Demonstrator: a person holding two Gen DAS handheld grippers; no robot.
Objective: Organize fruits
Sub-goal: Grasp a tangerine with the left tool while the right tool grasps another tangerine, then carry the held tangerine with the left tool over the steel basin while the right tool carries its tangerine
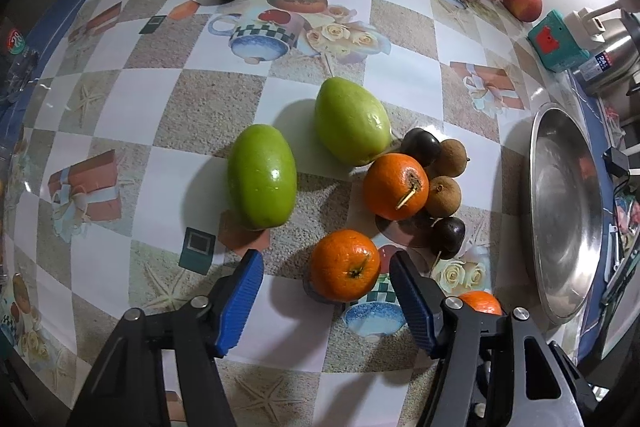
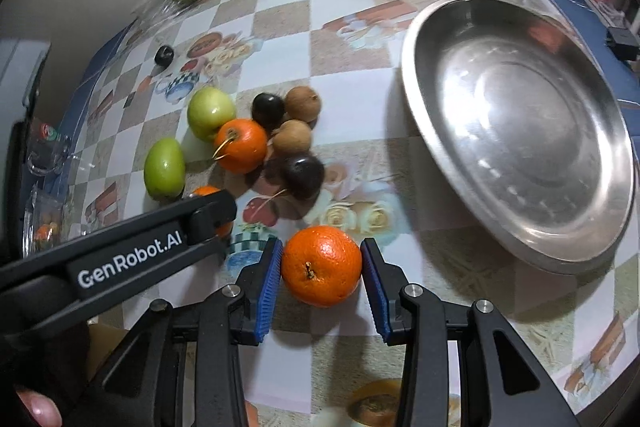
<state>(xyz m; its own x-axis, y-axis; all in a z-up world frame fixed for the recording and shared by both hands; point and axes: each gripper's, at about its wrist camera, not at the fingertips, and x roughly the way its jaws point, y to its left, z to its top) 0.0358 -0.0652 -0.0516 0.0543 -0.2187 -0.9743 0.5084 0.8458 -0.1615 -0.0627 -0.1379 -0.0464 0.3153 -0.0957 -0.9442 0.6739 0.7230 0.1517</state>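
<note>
Right wrist view: the right hand-held gripper (image 2: 322, 277) has its pads touching or all but touching an orange (image 2: 321, 265) at lower centre, seemingly gripping it. The dish (image 2: 424, 39) lies empty, upper right. Next, likely lift and carry it there. The left hand-held gripper (image 1: 326, 285) is spread wide around another orange (image 1: 345, 265) on the bench (image 1: 400, 39).
</note>
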